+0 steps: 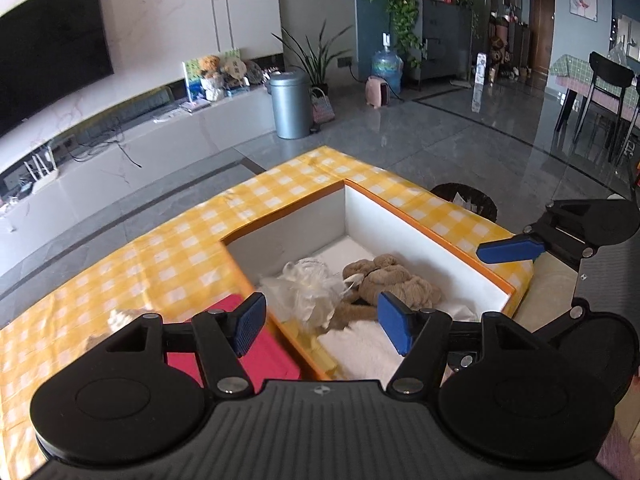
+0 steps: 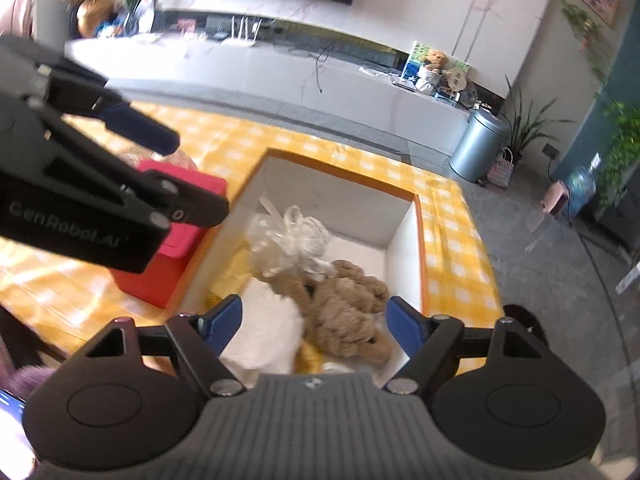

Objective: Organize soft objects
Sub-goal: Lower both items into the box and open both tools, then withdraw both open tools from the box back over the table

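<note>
Left gripper (image 1: 322,326): jaws spread wide, nothing between the blue pads, hanging above the near end of the box.
Right gripper (image 2: 316,330): jaws also wide apart and empty, above the same box.
Box (image 1: 420,236): orange-edged, white inside, open-topped, on the yellow checked tablecloth (image 1: 168,248) near the table's far corner.
Brown plush toy (image 1: 384,280): lying inside the box, against its right wall.
White mesh bundle (image 1: 308,292): inside the box, touching the plush toy on its left.
White fluffy cloth (image 2: 264,332): inside the box at its near end, beside the plush toy.
Red box (image 2: 180,236): on the tablecloth, just beside the box's left wall.
</note>
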